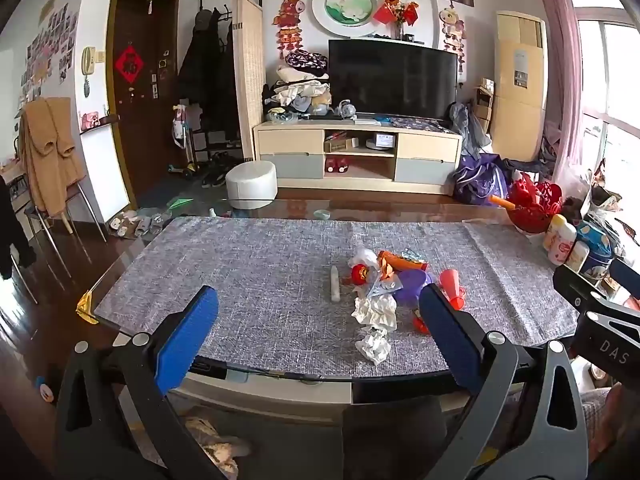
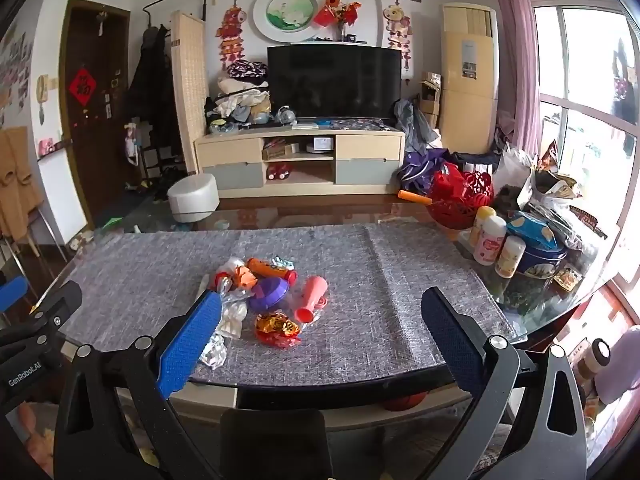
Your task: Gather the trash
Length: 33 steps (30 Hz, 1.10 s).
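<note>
Grey table mat (image 1: 260,280) (trash pile (image 2: 260,292)), "GenRobot.AI" left hand-held gripper (image 1: 316,312).

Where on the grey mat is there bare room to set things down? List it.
Bare: grey mat left of the trash pile; also between the pile and the bottles. Crowded: the table's right end, around the red basket.

Home living room, television (image 1: 392,78), TV cabinet (image 1: 356,156), coat rack (image 1: 212,40)

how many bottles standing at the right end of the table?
3. Yellow-capped bottle nearest the red basket; pink-labelled bottle just in front of it; smaller yellow-labelled bottle nearest the camera, against the blue tin. More may hide behind the clutter.
</note>
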### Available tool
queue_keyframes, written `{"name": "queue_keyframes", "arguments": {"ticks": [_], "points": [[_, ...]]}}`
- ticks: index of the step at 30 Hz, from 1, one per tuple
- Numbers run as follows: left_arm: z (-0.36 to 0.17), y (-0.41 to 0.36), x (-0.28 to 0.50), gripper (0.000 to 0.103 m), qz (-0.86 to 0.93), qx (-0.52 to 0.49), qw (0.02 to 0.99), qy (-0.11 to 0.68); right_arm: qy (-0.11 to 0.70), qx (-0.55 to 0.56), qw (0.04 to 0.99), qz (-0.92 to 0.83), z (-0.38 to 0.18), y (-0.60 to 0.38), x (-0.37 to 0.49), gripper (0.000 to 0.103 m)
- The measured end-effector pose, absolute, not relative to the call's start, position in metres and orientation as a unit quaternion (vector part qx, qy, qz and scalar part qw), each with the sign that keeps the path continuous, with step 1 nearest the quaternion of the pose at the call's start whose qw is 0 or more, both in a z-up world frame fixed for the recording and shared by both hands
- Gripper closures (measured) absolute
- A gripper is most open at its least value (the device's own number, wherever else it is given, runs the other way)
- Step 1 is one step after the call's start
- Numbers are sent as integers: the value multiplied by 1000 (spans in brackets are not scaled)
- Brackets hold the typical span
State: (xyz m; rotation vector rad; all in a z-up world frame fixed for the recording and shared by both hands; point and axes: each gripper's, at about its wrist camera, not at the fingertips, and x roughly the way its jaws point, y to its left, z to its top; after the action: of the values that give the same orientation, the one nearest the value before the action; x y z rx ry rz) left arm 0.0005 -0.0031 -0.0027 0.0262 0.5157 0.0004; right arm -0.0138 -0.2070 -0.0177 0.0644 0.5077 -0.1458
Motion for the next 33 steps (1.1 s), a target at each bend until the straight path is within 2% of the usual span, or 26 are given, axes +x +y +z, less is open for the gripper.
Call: {"name": "queue_keyframes", "arguments": {"ticks": [33], "points": [[-16,-8,8,8,-1,11,966,258,257,36,964,-67,-21,-207,-10,3]]}}
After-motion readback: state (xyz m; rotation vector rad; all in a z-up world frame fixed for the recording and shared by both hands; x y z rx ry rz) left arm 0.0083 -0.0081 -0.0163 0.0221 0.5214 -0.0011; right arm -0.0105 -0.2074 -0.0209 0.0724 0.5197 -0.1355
